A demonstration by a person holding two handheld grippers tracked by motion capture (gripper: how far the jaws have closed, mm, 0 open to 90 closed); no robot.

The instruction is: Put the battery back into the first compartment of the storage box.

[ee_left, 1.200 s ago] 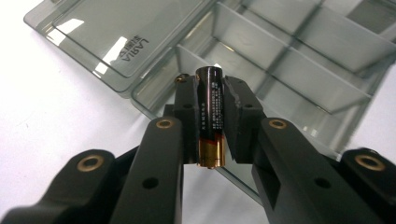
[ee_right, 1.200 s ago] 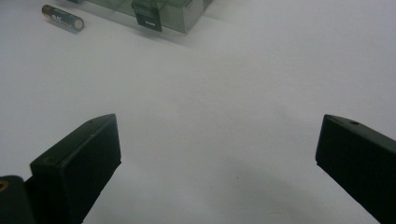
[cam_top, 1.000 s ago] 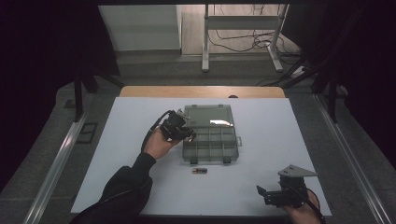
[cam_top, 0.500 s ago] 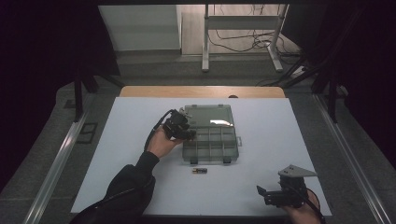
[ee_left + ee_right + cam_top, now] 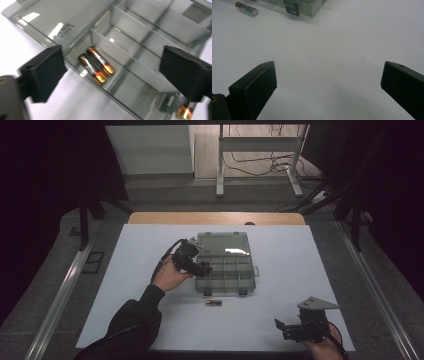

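Note:
A clear grey compartment box (image 5: 235,251) lies open in the middle of the white table. My left gripper (image 5: 204,268) hovers over its left side. In the left gripper view, the left gripper (image 5: 112,72) is open; its jaws have just been opening, with nothing gripped between them. Below them two gold-and-black batteries (image 5: 96,65) lie side by side in one compartment of the box (image 5: 140,32). A third battery (image 5: 213,303) lies loose on the table just in front of the box. My right gripper (image 5: 286,330) rests open near the front right edge, and the right gripper (image 5: 328,85) has bare table between its jaws.
The right gripper view shows the loose battery (image 5: 246,8) and a dark box latch (image 5: 292,7) ahead. A metal rail (image 5: 65,290) runs along the table's left side. Table legs and cables (image 5: 260,165) stand beyond the far edge.
The left hand has shifted slightly at the box's left side. The right gripper and the loose battery have not moved.

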